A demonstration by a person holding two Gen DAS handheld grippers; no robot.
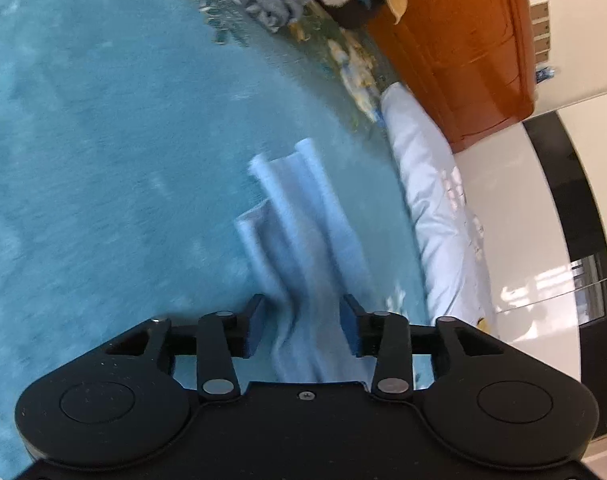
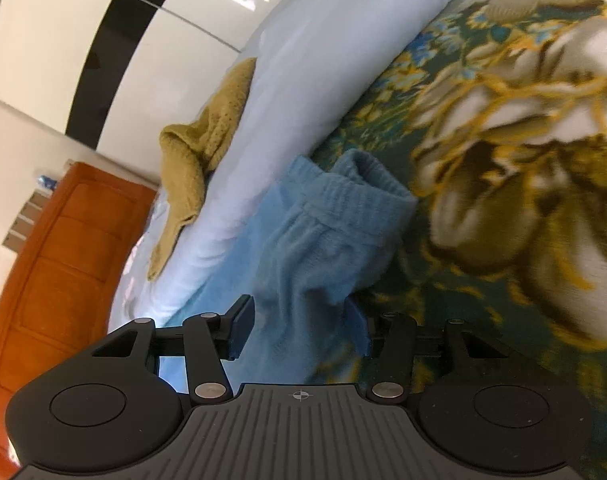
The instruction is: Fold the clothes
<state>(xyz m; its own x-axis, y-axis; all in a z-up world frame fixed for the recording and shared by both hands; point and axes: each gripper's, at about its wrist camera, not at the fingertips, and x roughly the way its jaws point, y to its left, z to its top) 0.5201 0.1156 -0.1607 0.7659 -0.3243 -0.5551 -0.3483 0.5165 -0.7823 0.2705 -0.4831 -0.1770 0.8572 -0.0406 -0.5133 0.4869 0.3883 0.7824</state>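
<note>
our left gripper point(image 1: 302, 326) has its jaws apart, straddling pale blue trousers point(image 1: 303, 232) that lie in blurred folds on the teal blanket point(image 1: 103, 140), just beside the white pillow point(image 1: 431, 184). our right gripper point(image 2: 299, 326) is also apart around their elastic waistband point(image 2: 343, 196), beside that pillow.

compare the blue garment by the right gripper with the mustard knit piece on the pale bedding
The blue garment is light blue and fleecy, with a gathered elastic band; the mustard knit piece is yellow-brown with a coarse, open knit. The blue garment runs between the right gripper fingers, over the floral blanket; the mustard knit piece lies untouched on the pale bedding. Both look crumpled, not folded.
</note>
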